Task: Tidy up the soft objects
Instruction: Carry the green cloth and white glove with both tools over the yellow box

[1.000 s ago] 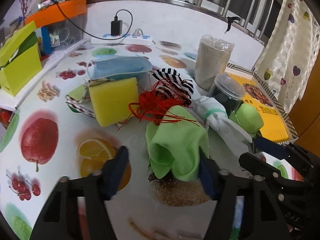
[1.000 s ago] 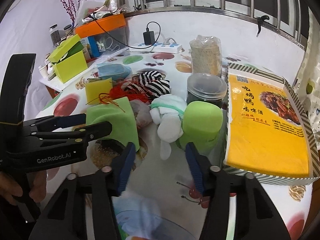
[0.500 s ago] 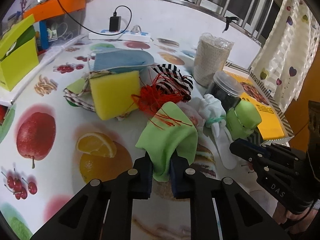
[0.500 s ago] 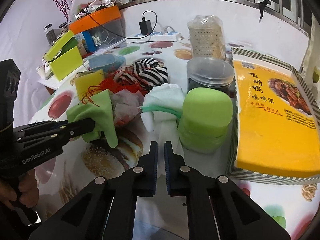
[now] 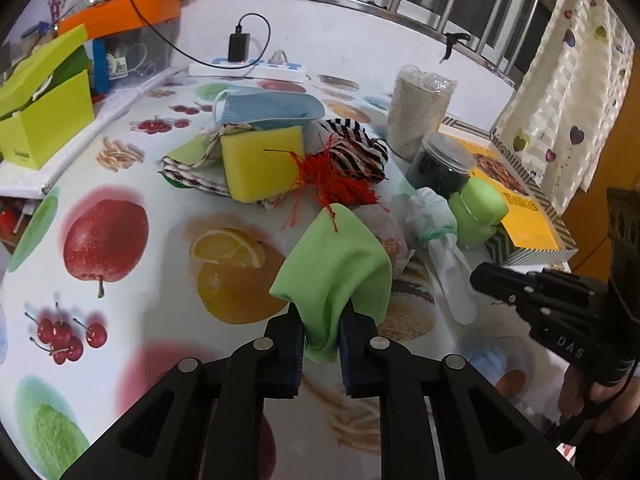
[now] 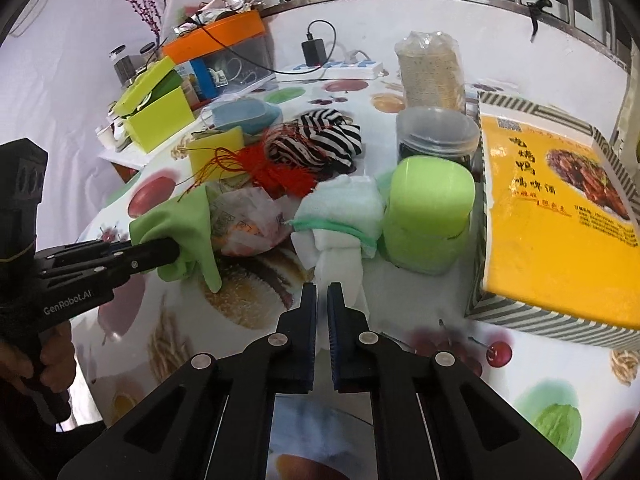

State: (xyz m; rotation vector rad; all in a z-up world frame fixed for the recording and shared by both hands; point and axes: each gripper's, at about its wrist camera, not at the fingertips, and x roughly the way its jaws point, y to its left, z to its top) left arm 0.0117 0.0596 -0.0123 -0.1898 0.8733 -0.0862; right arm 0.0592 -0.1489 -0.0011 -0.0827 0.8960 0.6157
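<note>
My left gripper [image 5: 321, 330] is shut on a light green cloth [image 5: 336, 268] and holds it lifted off the table, just in front of the pile; it also shows in the right wrist view [image 6: 180, 224]. My right gripper [image 6: 321, 300] is shut and empty, its tips just short of a white sock bundle tied with a green band [image 6: 340, 224]. The pile holds a yellow sponge [image 5: 260, 166], a red tassel [image 5: 332, 180], a black-and-white striped cloth [image 5: 356, 150], a blue face mask [image 5: 272, 108] and a crumpled plastic bag [image 6: 244, 220].
A green-lidded container [image 6: 428, 212], a dark jar [image 6: 436, 136] and a tall wrapped cylinder [image 6: 430, 68] stand right of the pile. A yellow box [image 6: 560, 224] lies at the right. A lime box [image 5: 44, 116], an orange-lidded bin [image 5: 120, 20] and a power strip [image 5: 248, 70] are at the back.
My left gripper closed on the green cloth and lifted it back off the pile, uncovering the plastic bag. My right gripper closed empty and moved toward the sock bundle.
</note>
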